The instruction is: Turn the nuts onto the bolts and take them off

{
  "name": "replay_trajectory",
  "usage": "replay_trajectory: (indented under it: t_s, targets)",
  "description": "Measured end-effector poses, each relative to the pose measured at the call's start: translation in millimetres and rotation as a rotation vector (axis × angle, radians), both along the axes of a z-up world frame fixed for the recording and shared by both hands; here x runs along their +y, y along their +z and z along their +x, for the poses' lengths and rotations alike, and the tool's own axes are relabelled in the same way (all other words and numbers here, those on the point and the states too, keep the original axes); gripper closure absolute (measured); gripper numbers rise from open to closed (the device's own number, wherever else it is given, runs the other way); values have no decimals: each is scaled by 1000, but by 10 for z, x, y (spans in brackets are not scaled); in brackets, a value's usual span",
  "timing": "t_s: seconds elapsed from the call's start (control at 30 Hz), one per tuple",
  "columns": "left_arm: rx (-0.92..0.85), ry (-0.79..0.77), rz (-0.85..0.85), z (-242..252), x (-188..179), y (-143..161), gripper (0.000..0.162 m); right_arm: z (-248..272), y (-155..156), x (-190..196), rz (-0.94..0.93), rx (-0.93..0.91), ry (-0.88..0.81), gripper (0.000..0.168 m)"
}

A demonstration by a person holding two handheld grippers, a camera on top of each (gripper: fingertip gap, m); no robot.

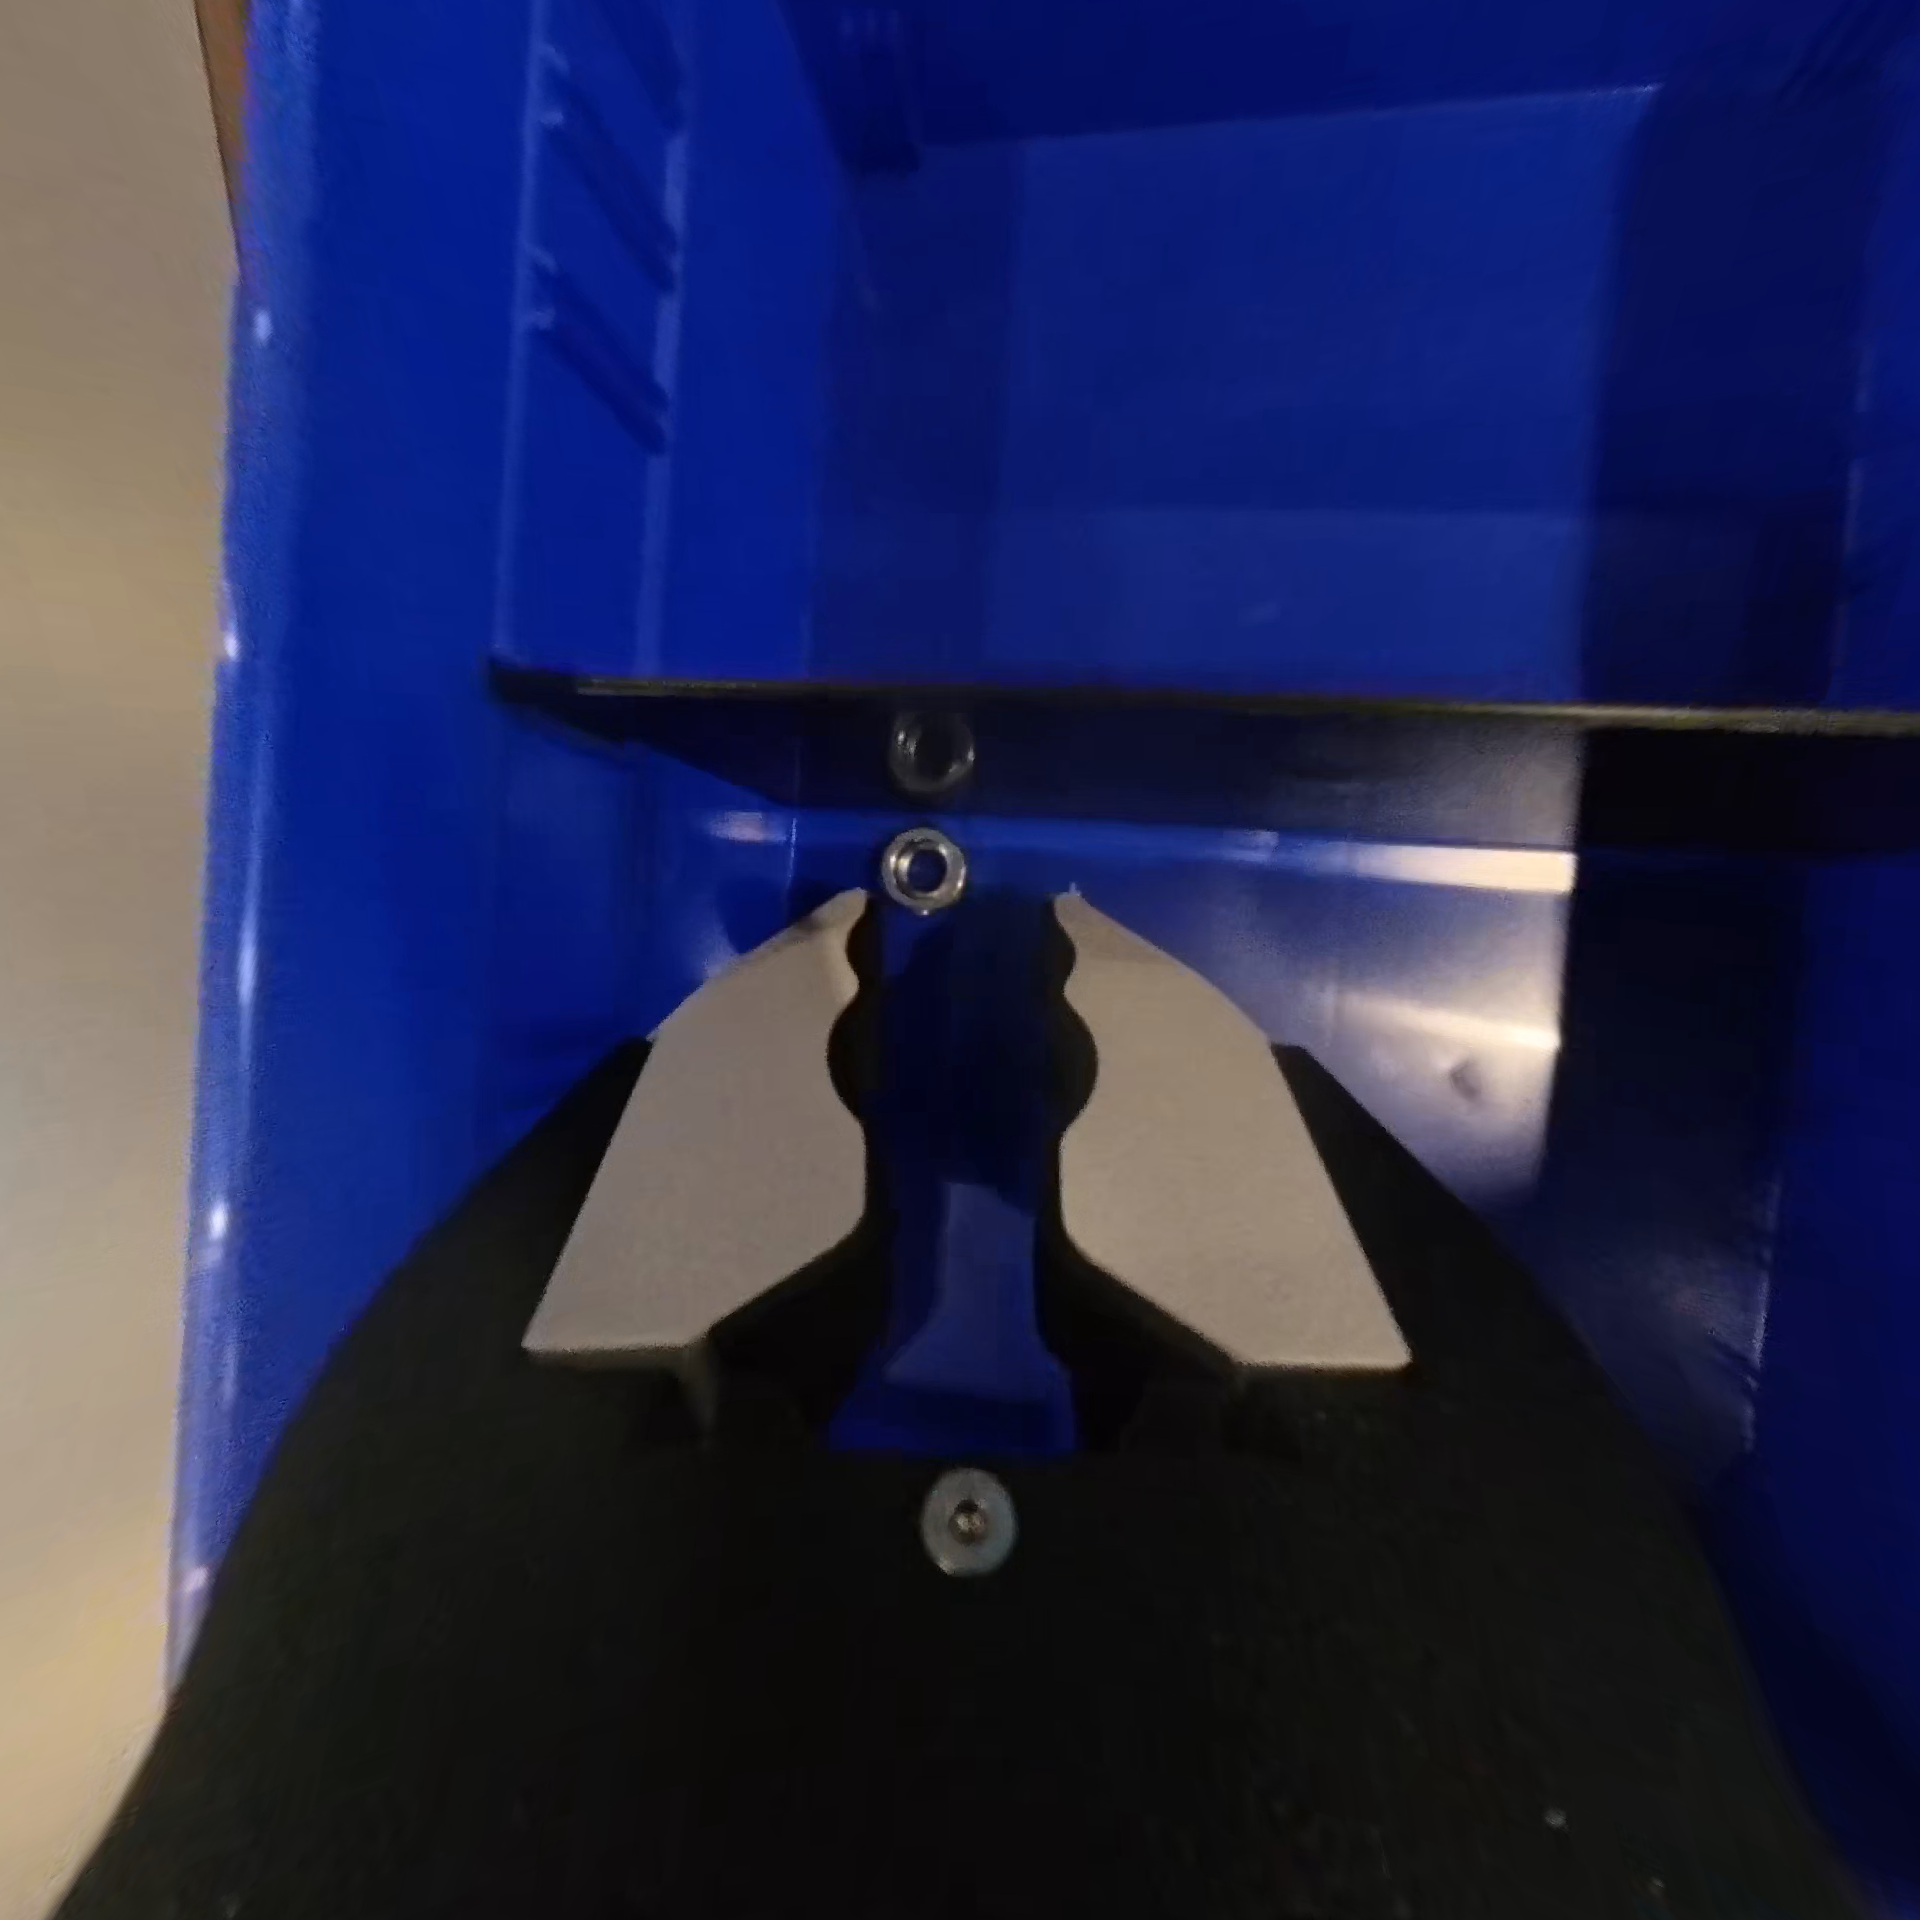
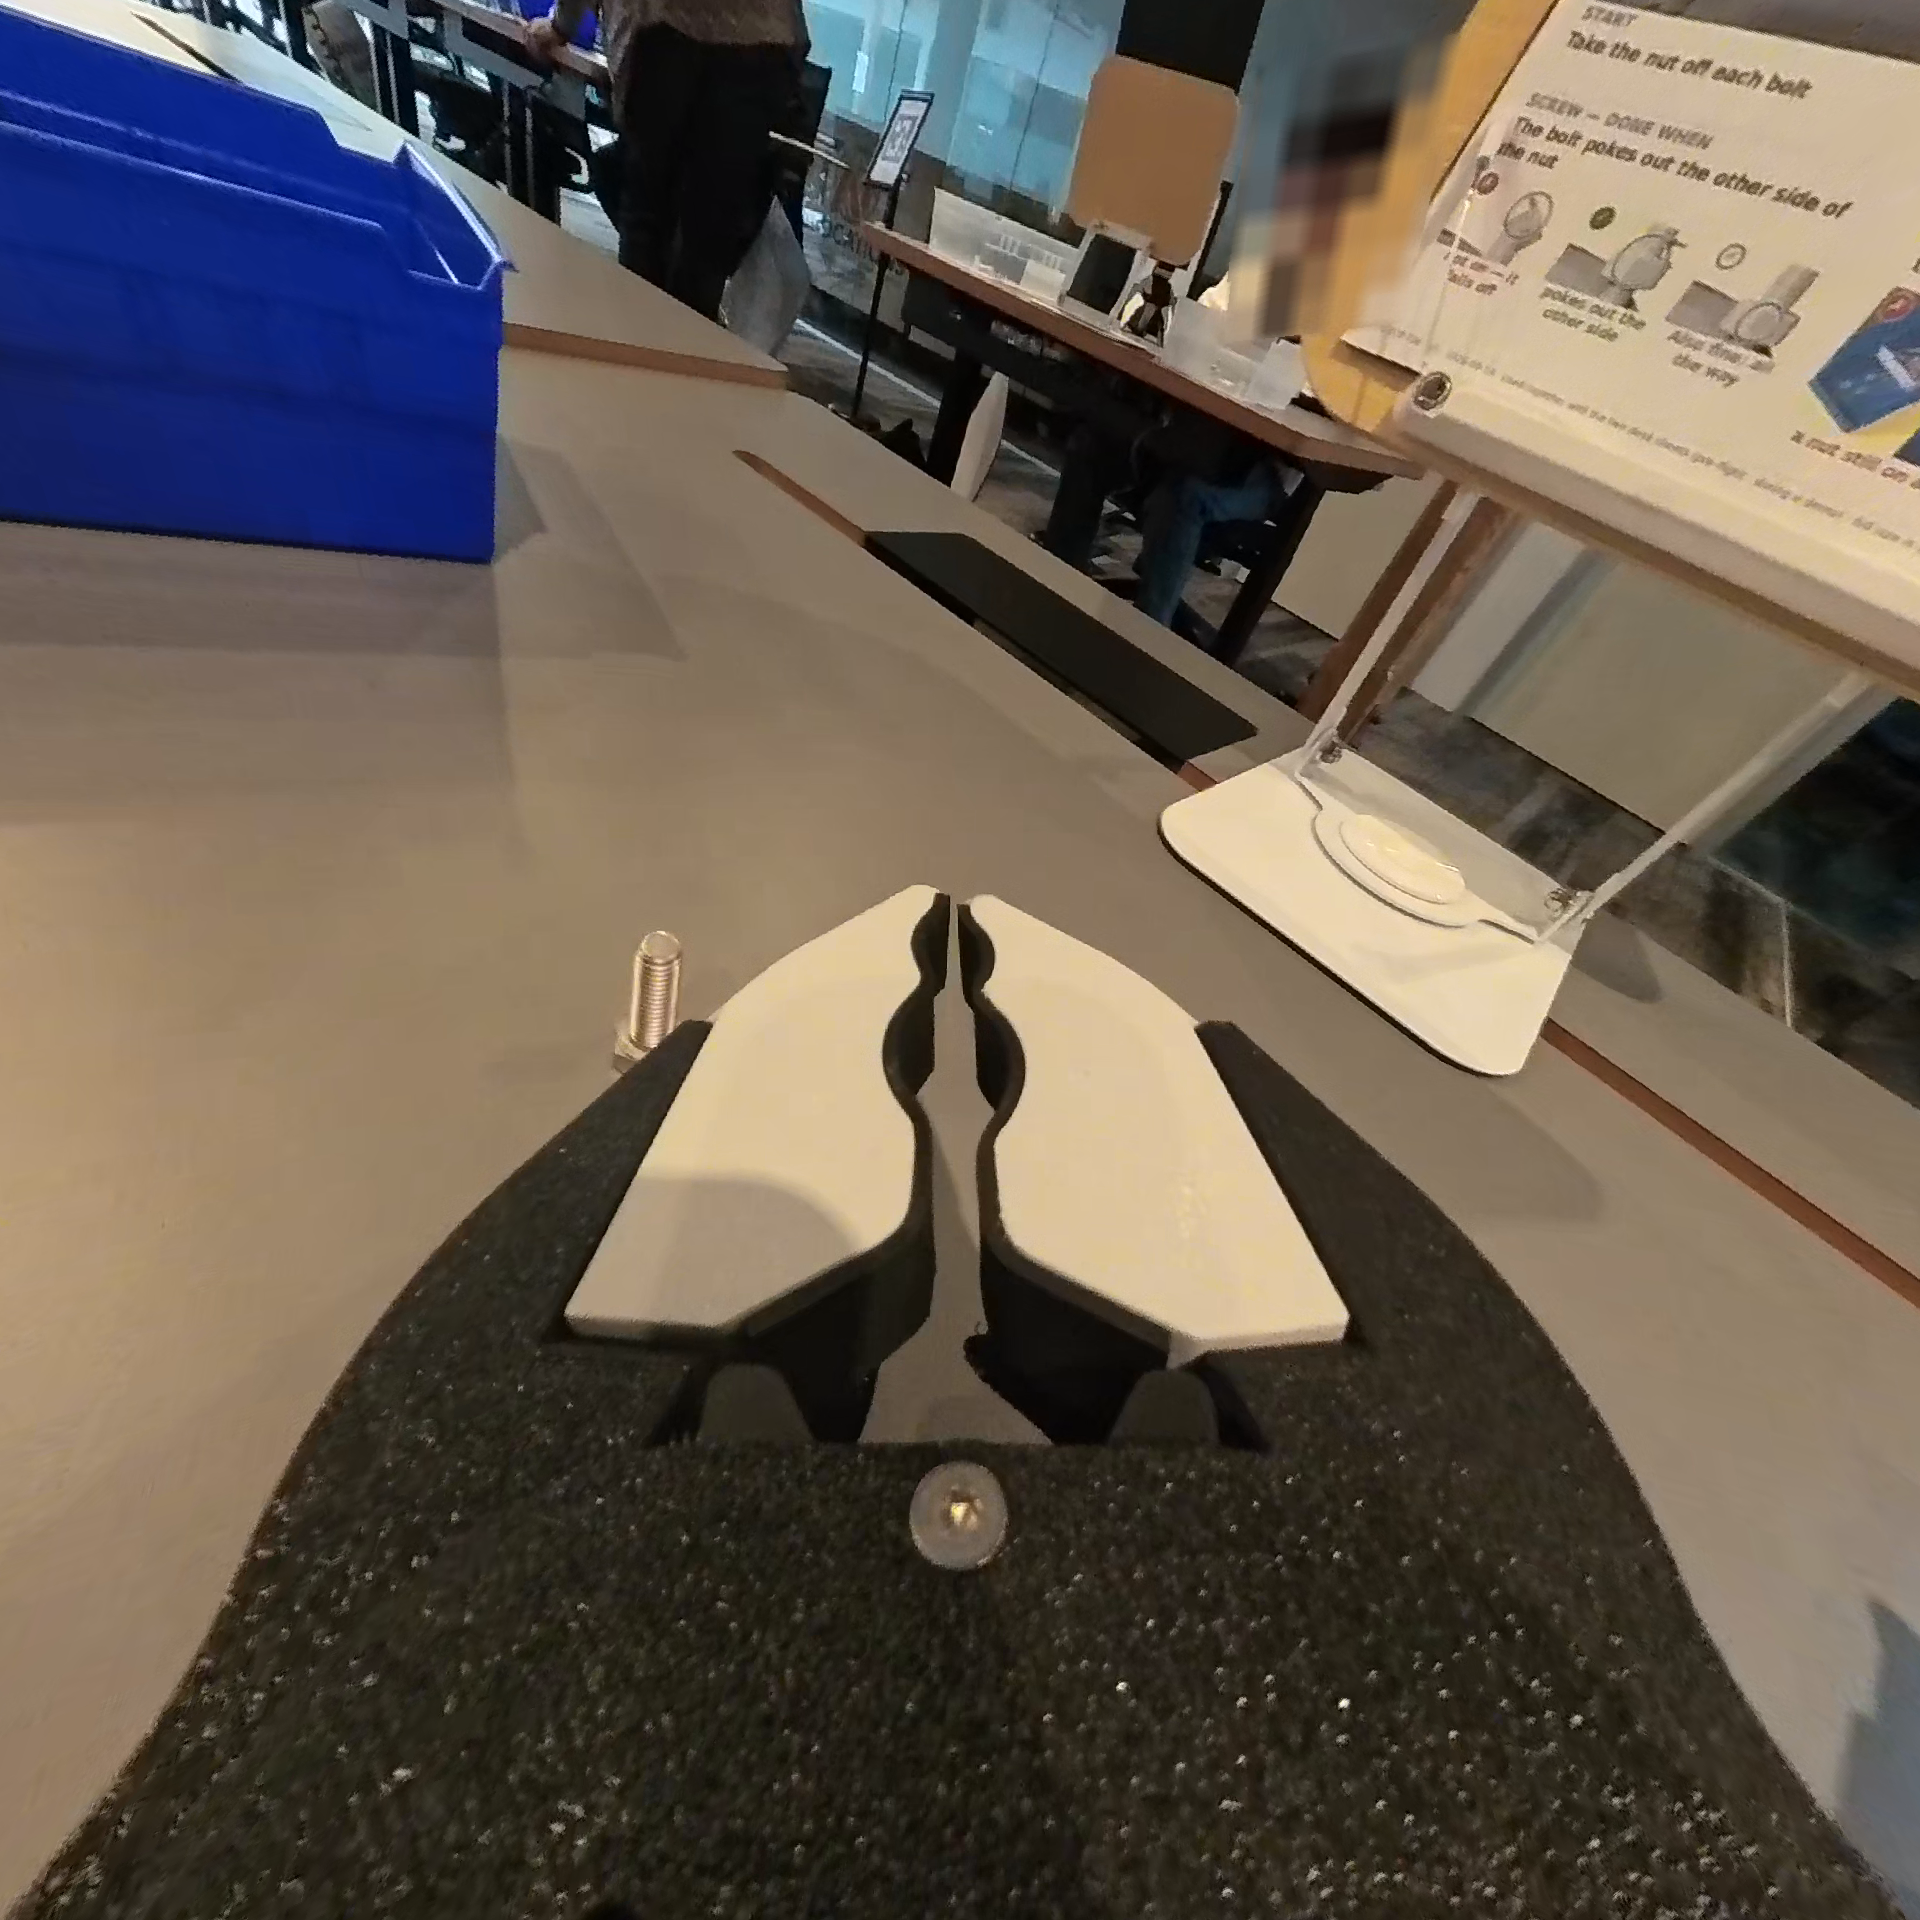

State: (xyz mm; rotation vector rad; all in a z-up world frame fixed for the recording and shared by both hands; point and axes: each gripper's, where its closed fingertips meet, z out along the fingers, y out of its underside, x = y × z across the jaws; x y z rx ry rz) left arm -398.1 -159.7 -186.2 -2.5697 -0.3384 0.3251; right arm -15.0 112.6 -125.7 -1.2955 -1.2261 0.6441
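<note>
Left wrist view: left tongs (image 1: 966, 902) apart inside blue bin (image 1: 1195, 416), nut (image 1: 923, 869) just ahead.
Right wrist view: right tongs (image 2: 954, 902) together, empty; bolt (image 2: 652, 992) upright on counter (image 2: 312, 883).

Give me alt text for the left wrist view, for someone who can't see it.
The open left gripper reaches down into a blue bin, its pale fingers just short of a small silver nut lying on the bin floor. A black divider crosses the bin right behind the nut and mirrors it faintly.

black divider (image 1: 1247, 717) walling bin (image 1: 644, 520) beyond nut (image 1: 923, 868), table (image 2: 312, 935) open
</note>
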Motion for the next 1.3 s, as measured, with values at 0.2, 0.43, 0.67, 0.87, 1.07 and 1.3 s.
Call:
replay_trajectory:
  t_s: [0.2, 0.43, 0.67, 0.87, 1.07, 1.3]
  targets:
    - [3, 14, -41, -60, 40, -97, 135, -18, 5, -44, 19, -6, 20, 167]
    - [-31, 44, -55, -111, 85, -115, 135, -33, 7, -78, 29, -10, 38, 167]
    - [-22, 35, -67, -110, 73, -118, 145, -43, 9, -100, 34, -12, 50, 167]
    - [54, -21, -15, 11, -11, 54, 145, -53, 12, -114, 37, -11, 57, 167]
    - [139, -55, 121, 307, -87, 604, 145, -80, 6, -121, 30, -10, 73, 168]
    - [185, -260, 301, 1236, 401, 1293, 145, -97, 64, -158, 10, 33, 103, 168]
